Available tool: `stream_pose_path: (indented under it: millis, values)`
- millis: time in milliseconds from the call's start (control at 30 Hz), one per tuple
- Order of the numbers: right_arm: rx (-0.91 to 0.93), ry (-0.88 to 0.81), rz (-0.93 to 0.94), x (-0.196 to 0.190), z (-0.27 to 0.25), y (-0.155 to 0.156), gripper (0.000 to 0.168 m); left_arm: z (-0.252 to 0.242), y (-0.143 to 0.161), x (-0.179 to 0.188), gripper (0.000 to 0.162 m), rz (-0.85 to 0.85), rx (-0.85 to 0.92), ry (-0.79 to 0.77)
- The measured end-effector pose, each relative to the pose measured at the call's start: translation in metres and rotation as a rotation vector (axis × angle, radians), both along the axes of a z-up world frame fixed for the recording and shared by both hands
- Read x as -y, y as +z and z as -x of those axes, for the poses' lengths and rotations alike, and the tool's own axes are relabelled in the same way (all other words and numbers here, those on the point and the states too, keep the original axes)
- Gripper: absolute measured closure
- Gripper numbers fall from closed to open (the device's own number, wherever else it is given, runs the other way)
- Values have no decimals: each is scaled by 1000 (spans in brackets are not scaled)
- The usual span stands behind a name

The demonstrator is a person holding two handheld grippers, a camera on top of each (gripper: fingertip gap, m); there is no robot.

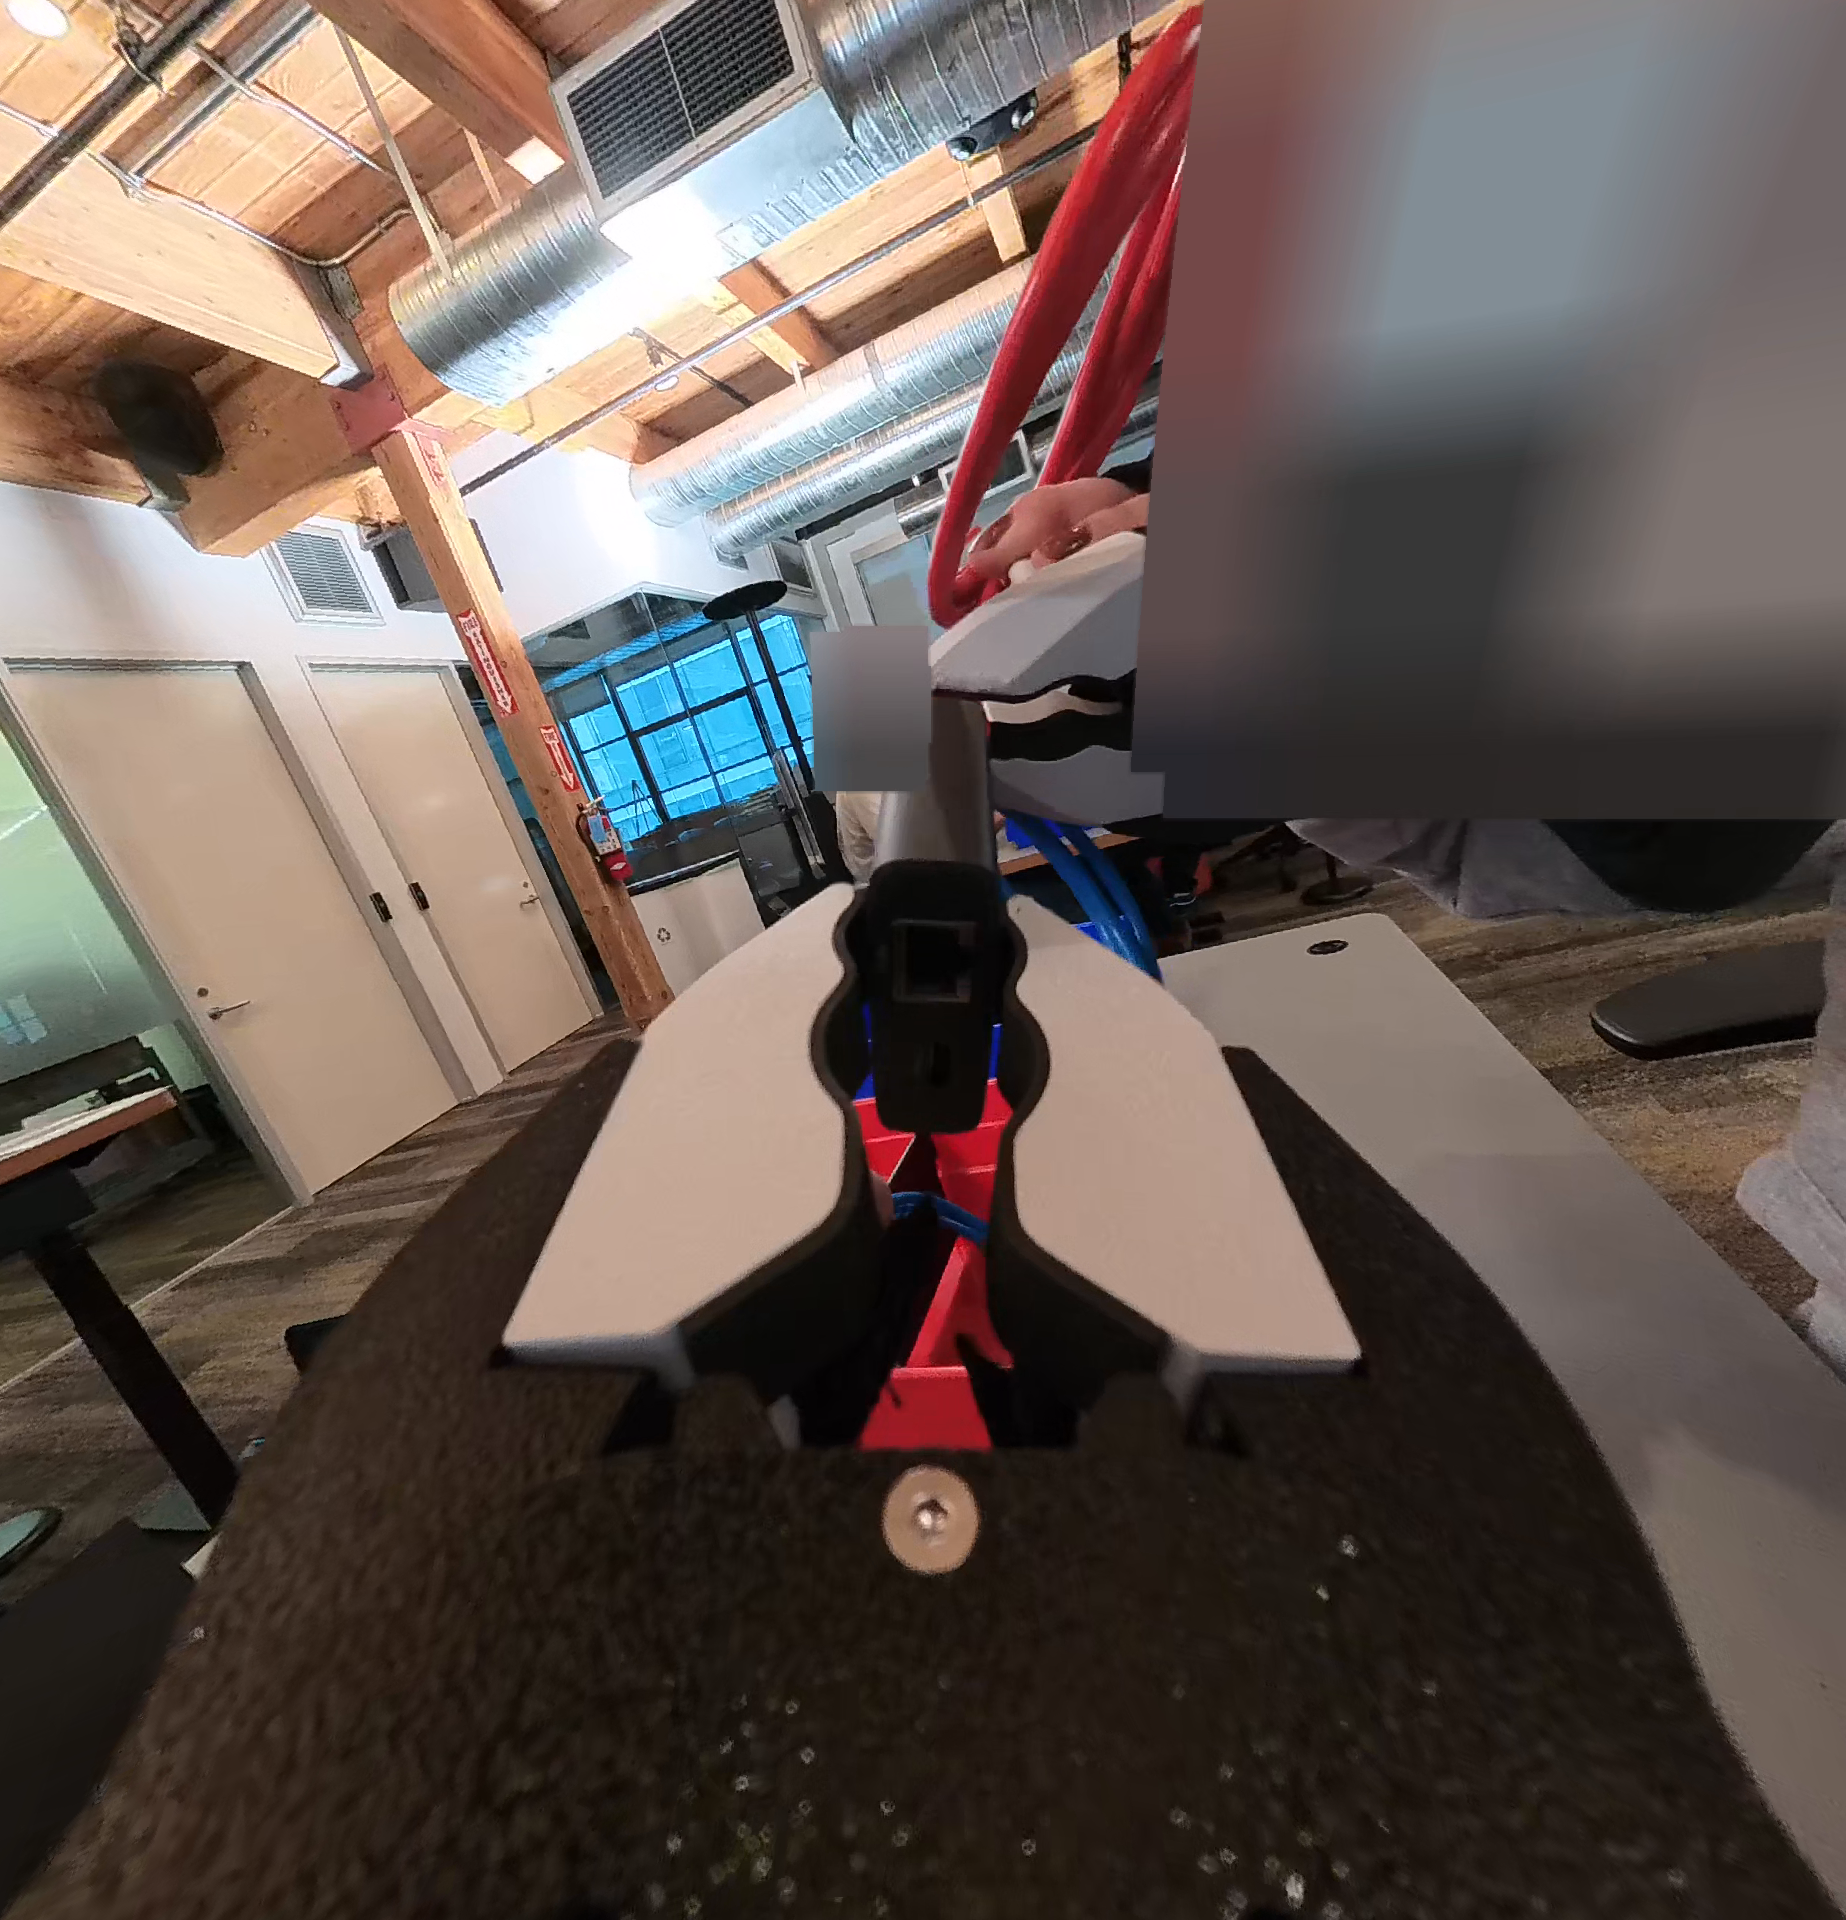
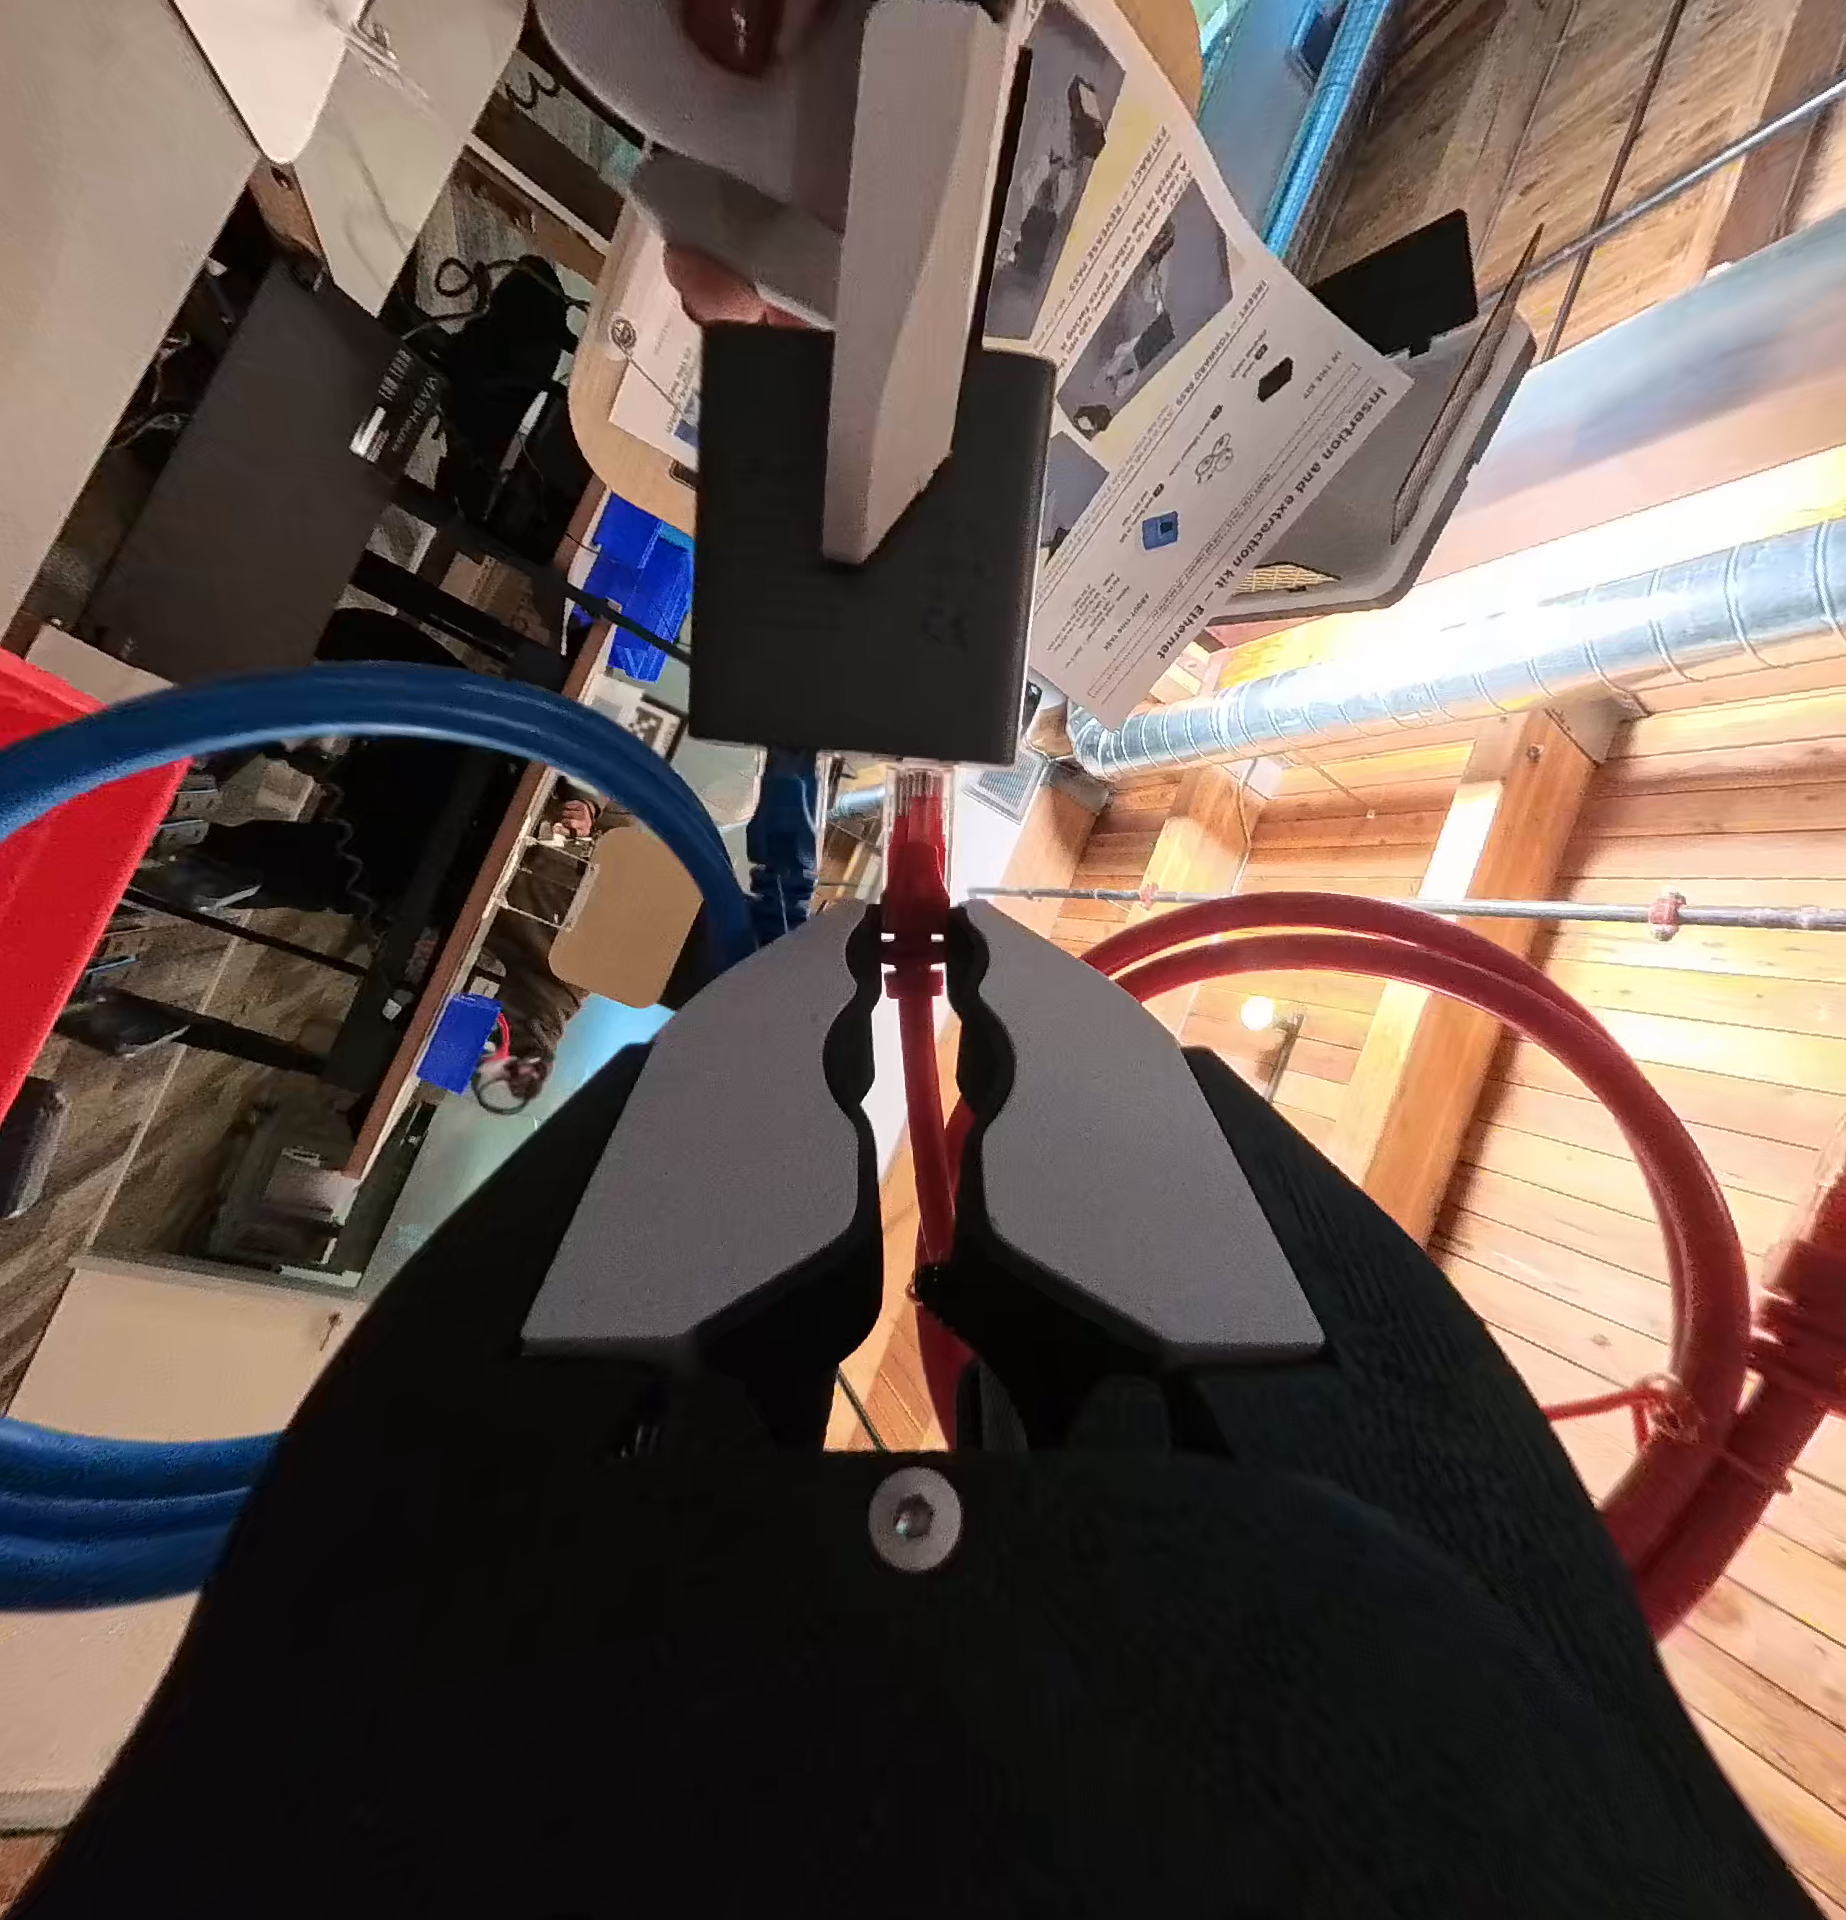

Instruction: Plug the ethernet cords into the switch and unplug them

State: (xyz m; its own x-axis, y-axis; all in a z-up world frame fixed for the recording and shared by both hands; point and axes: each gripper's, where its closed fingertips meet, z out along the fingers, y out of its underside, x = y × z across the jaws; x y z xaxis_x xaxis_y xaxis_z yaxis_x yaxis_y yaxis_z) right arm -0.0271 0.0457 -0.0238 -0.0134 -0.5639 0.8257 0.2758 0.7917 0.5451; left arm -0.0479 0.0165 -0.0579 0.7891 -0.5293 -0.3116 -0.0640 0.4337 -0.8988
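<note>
black plastic socket block [image 1: 934, 997] sits pinched between the pale fingers of the left gripper [image 1: 929, 1023] at the frame's centre, its square port facing the camera. in the right wrist view the same block [image 2: 867, 561] hangs at upper centre, with a pale finger [image 2: 903, 312] of the other gripper across it. the right gripper [image 2: 917, 951] is clenched on a red cable [image 2: 924, 1101] just behind its clear plug [image 2: 914, 795], whose tip sits at the block's lower edge; whether it is inside, i cannot tell. red loops curl at right, a blue cable [image 2: 399, 707] arcs at left, and a printed sheet [image 2: 1210, 457] lies upper right.
</note>
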Motion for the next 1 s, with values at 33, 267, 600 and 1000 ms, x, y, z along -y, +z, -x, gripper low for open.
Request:
stream_pose_path:
  millis: [33, 267, 600, 1000]
  values:
    - [3, 1, 1, 0, 0, 0, 159, 0, 0, 0, 142, 1, 0, -4]
    - [22, 28, 41, 3, -1, -2, 159, -2, 1, 2, 142, -5, 2, -25]
    - [18, 69, 30, 10, -3, -3, 159, -3, 3, 5, 142, 17, 94, -114]
    - [117, 90, 80, 9, -5, -15, 159, -10, -8, 3, 142, 85, 108, -210]
